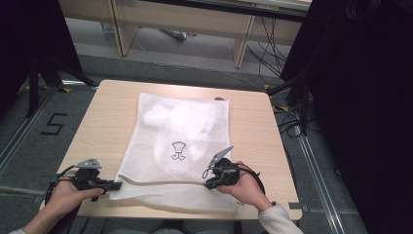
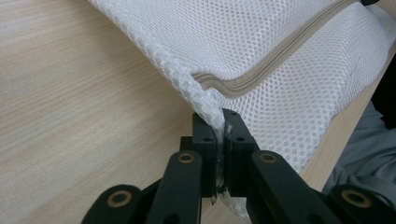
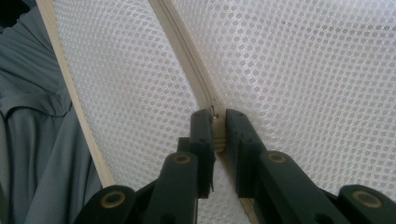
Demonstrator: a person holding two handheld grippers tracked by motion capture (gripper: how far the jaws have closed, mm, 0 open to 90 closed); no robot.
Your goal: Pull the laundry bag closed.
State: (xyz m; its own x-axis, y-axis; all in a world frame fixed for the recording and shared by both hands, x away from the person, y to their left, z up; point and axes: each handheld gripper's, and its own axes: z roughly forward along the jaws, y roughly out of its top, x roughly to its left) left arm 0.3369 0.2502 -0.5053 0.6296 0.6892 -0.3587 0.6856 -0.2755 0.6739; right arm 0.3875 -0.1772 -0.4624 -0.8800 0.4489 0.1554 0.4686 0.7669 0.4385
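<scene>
High view: at the far left, on the grey floor beside the table [image 1: 102,117], a black numeral 5 [image 1: 53,124] is marked, with dark stand legs [image 1: 44,68] behind it. At the table's near left edge the left gripper [image 1: 116,185] sits in the person's left hand [image 1: 68,195], its jaws pointing right and pinched onto the near left corner of the white mesh laundry bag [image 1: 180,122]. In the left gripper view the jaws stand nearly together with a thin fold of mesh [image 2: 219,123] caught between them; the beige zipper [image 2: 280,56] runs off to the upper right just beyond the tips.

The bag lies flat across the middle of the table, its near edge reaching almost to the table's front edge. A pale garment shows through the netting, and a small black outline logo [image 1: 178,150] sits near the bag's centre. The zipper [image 1: 160,183] crosses the bag's near part from one gripper to the other.

To the right, the right gripper [image 1: 208,184] rests on the bag, held by the right hand [image 1: 246,187], with its grey plate [image 1: 221,155] tilted upward. In the right gripper view the jaws are narrow and straddle the zipper line [image 3: 187,60]; a small metal piece [image 3: 214,111] shows between the tips, though whether it is gripped I cannot tell. Nothing lies on top of the bag besides this gripper. Farther right, black cables [image 1: 292,117] trail on the floor by a dark curtain [image 1: 360,97].
</scene>
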